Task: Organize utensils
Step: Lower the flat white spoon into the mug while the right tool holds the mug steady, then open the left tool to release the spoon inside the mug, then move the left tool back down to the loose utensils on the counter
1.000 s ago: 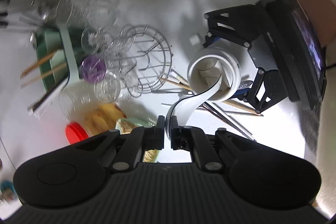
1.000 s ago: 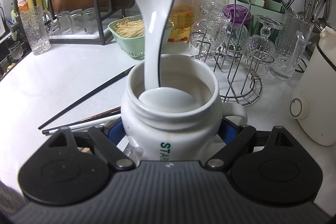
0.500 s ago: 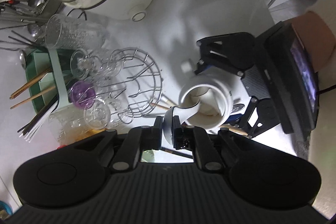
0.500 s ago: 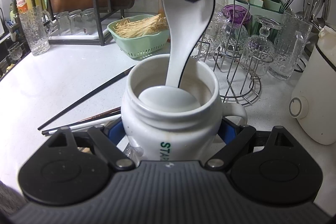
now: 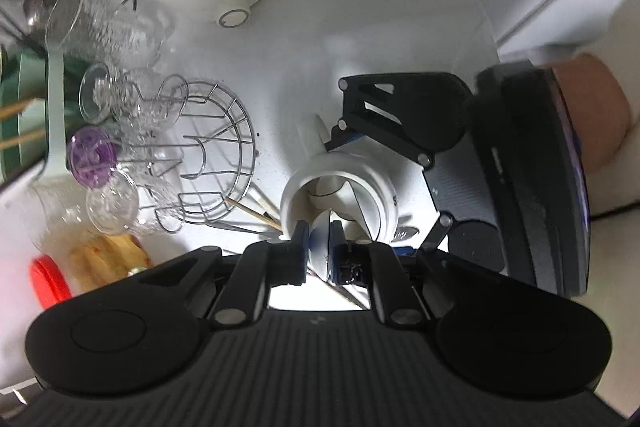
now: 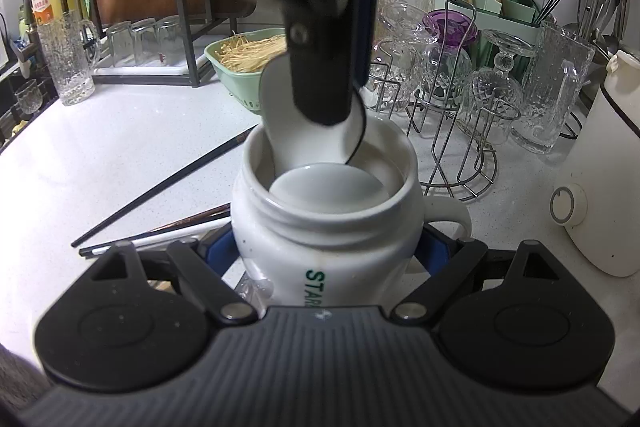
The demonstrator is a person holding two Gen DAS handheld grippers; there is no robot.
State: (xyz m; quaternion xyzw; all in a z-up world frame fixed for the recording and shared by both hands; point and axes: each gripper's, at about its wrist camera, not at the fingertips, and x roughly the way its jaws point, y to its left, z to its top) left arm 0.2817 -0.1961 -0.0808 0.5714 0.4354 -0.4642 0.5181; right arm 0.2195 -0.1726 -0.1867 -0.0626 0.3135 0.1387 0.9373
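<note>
A white mug (image 6: 326, 223) stands on the white counter (image 6: 120, 155), clamped at its sides between the blue pads of the right gripper (image 6: 326, 259), which points forward and slightly down. Inside the mug a white ceramic spoon (image 6: 304, 143) stands handle down, its bowl sticking up above the rim. The left gripper (image 5: 319, 247) points almost straight down over the mug and pinches the spoon's bowl between its fingers; its jaws have just been easing open a little with the bowl between them. Behind, a green holder (image 6: 500, 11) keeps chopsticks upright, a green basket (image 6: 240, 67) holds pale strands, and loose chopsticks (image 6: 160, 187) lie beside the mug.
</note>
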